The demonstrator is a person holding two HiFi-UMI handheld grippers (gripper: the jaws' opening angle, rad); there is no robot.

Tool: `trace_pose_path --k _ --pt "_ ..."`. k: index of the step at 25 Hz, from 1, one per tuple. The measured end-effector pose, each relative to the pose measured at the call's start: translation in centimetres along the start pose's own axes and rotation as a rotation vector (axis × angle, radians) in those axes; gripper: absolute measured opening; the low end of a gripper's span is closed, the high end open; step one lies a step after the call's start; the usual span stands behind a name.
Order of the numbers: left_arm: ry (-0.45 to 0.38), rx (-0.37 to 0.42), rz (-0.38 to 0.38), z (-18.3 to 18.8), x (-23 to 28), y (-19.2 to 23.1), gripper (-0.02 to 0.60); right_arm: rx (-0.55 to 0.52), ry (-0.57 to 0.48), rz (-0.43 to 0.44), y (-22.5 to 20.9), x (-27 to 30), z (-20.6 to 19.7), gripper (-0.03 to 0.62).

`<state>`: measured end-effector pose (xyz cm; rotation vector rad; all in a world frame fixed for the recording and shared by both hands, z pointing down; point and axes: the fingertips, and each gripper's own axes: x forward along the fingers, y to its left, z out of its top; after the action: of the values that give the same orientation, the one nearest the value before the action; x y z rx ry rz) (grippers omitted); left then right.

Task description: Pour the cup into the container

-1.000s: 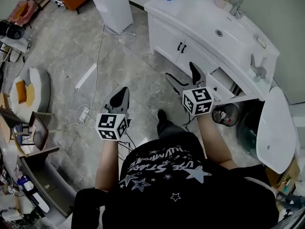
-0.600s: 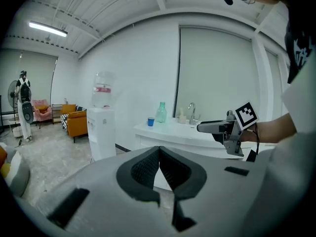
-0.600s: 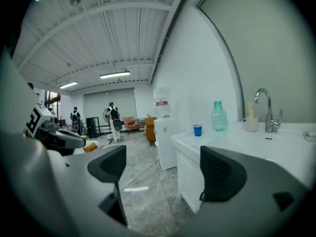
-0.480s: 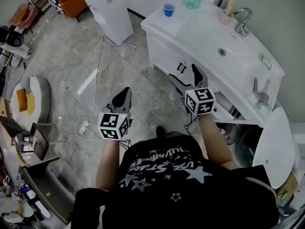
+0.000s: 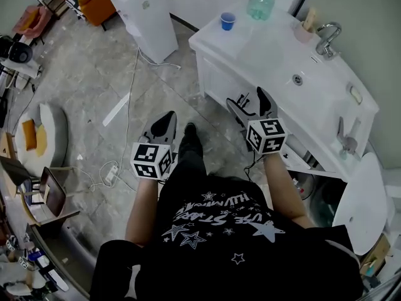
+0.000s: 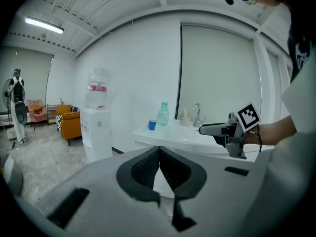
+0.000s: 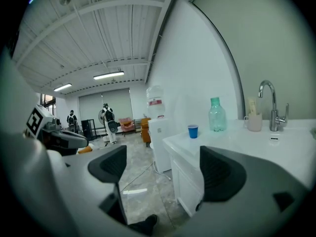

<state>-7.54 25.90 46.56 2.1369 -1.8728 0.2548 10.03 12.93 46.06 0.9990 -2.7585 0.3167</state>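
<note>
Ahead of the right gripper (image 5: 246,99), well apart from it, the cup (image 5: 228,21) stands on the counter (image 5: 269,55), with the bottle (image 5: 260,2) just beyond.

Head view: the left gripper (image 5: 164,123) hangs over the floor (image 5: 94,74), farther from the cup. Neither gripper holds anything. Judged step: approach, before any grasp.

Left gripper view: its jaws are pressed together with nothing between them, which the head view does not resolve. The right gripper appears side-on, off to its right.

Right gripper view: its jaws stand wide apart and empty, and the cup is framed in the gap, nearer the right jaw. Only this view shows the tap (image 7: 270,105) and mug (image 7: 255,122) clearly.

No view shows the cup's contents. The next move probably calls for carrying the right gripper forward until its jaws straddle the cup, then closing lightly and keeping the cup upright. The bottle is likely the container.
</note>
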Motion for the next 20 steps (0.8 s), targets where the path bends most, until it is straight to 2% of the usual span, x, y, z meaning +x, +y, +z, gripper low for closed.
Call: trace_pose_path --k 8,14,20 --pt "-0.021 -0.015 -0.032 2.5 7.2 5.8 0.012 -0.029 -0.009 -0.068 -3.1 6.0 2.6 0.449" --pt "-0.009 0.043 -0.113 6.0 14.7 8.6 0.012 -0.037 0.016 -0.116 -6.7 12.1 4.4 0.445" --pt "0.030 0.057 -0.194 8.5 22.4 12.1 0.012 -0.062 0.066 -0.150 -10.2 19.3 5.6 0.440"
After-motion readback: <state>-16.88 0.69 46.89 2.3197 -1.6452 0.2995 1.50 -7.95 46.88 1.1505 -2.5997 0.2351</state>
